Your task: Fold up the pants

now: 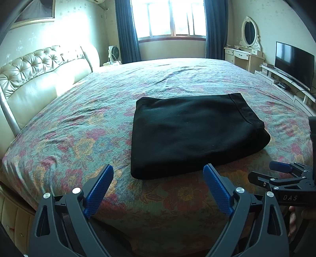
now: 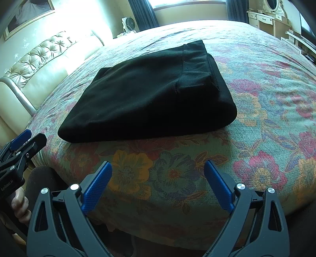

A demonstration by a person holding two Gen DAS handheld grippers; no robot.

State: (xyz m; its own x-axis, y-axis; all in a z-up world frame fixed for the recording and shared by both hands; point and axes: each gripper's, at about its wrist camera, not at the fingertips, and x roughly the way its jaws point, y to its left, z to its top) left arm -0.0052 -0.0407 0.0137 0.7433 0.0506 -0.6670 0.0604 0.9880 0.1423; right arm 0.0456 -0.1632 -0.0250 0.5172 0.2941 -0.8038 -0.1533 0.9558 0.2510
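Left wrist | left claw point(image 1: 158, 179) wide open, empty | right claw point(image 2: 158, 176) likewise | pants point(image 1: 194, 134) folded

Folded pants point(image 1: 189, 134) flat on the bed point(image 1: 98, 110), near its front edge, with the left gripper point(image 1: 158, 174) and right gripper point(image 2: 158, 170) both just short of that edge, jaws spread wide, apart from the fabric, left of the pair beside right. Headboard point(image 1: 35, 79) along the bed's left side, window point(image 1: 167, 17) behind the far edge, a fan point(image 1: 114, 53) in the far left corner. Dresser with mirror point(image 1: 249, 33) at far right, a screen point(image 1: 294, 63), probably a television, nearer along that right wall.
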